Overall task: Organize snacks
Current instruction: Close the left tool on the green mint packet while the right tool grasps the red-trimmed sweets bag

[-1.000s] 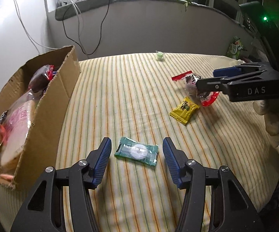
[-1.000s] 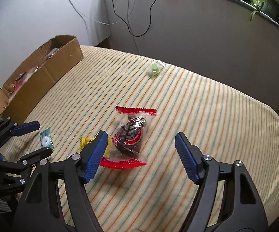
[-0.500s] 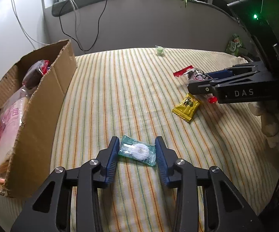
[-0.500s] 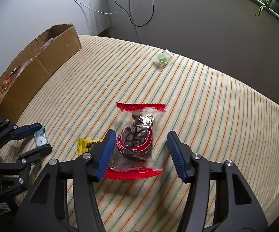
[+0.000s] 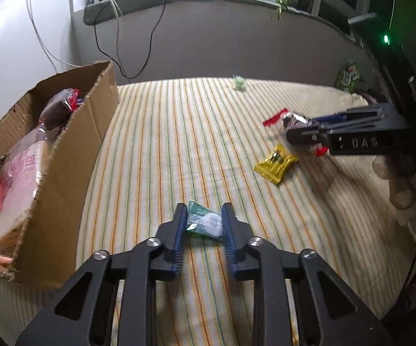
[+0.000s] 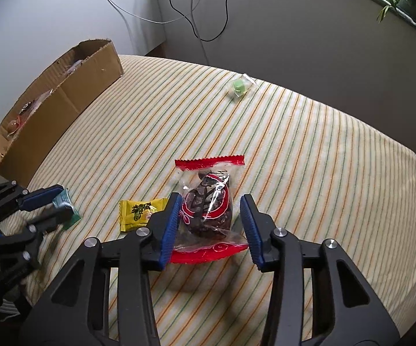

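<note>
A small green candy packet [image 5: 205, 225] lies on the striped cloth between the blue pads of my left gripper [image 5: 204, 206]. The jaws are closing and both pads press on its ends. A clear bag with red edges and dark snacks [image 6: 208, 181] sits between the pads of my right gripper [image 6: 211, 197], whose jaws are also closing. Its left pad touches the bag and the right pad stands a little off it. In the left wrist view the right gripper [image 5: 294, 129] reaches in from the right over that bag [image 5: 290, 118].
An open cardboard box [image 5: 63, 155] holding several wrapped snacks stands at the left edge. A yellow packet [image 6: 140, 210] lies between the two grippers. A green candy in clear wrap [image 6: 239, 86] sits far back. A green pouch [image 5: 349, 76] is at the far right, a wall behind.
Both grippers' jaws have narrowed from wide open. The left pads have come in onto the green packet. The right pads have closed in around the red-edged bag.
</note>
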### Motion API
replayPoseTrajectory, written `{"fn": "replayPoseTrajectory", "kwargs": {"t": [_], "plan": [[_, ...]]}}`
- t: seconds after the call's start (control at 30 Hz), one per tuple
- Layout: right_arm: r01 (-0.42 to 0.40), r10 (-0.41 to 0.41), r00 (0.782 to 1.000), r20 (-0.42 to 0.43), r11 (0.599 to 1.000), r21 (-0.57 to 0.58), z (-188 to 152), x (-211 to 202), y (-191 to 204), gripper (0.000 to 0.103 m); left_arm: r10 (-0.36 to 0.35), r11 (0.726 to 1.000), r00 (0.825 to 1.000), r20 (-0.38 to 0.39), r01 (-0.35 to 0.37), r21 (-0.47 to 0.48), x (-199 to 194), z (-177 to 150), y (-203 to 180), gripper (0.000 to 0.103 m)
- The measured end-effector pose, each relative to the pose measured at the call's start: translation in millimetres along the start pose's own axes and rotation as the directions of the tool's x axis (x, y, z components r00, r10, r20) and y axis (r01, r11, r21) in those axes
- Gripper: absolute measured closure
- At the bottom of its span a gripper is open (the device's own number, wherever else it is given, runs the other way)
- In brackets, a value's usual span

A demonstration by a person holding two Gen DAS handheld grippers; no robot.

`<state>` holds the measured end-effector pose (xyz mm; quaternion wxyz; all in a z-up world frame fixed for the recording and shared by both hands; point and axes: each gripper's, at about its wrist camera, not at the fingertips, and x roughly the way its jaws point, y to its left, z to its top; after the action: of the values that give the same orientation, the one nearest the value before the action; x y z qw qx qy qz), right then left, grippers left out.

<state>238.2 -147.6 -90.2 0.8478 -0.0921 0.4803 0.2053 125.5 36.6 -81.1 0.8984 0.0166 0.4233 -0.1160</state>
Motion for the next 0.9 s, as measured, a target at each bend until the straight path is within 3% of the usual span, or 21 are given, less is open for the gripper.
{"fn": "replayPoseTrajectory", "kwargs": {"t": [0.17,0.27,0.3,0.37,0.5,0.7,0.9], "plan": [[0.015,-0.015,1.000,-0.010,1.000,-0.020,-3,0,0,0.060,0.000,1.000,1.000,0.004,0.000,0.010,-1,-1,0,0.087],[0.007,-0.007,1.000,-0.017,1.000,-0.015,-4,2,-1,0.060,0.004,1.000,1.000,-0.001,-0.004,0.012,-1,0,0,0.083],[0.006,-0.006,1.000,-0.018,1.000,-0.013,-5,2,-1,0.060,0.005,1.000,1.000,-0.002,-0.005,0.016,-1,0,-1,0.081],[0.007,-0.008,1.000,-0.018,1.000,-0.016,-5,1,-1,0.060,-0.004,0.999,1.000,-0.024,0.005,0.035,2,-1,-4,0.057],[0.010,-0.011,1.000,-0.020,1.000,-0.023,-6,1,0,0.060,0.019,0.994,0.999,-0.029,-0.015,0.111,7,-7,-17,0.056],[0.015,-0.016,1.000,-0.022,0.999,-0.029,-7,1,1,0.060,-0.002,0.987,1.000,-0.028,0.007,0.164,7,-6,-26,0.080],[0.020,-0.021,1.000,-0.018,0.999,-0.033,-7,0,1,0.060,-0.028,0.993,0.999,-0.020,0.030,0.118,4,-6,-21,0.095]]}}
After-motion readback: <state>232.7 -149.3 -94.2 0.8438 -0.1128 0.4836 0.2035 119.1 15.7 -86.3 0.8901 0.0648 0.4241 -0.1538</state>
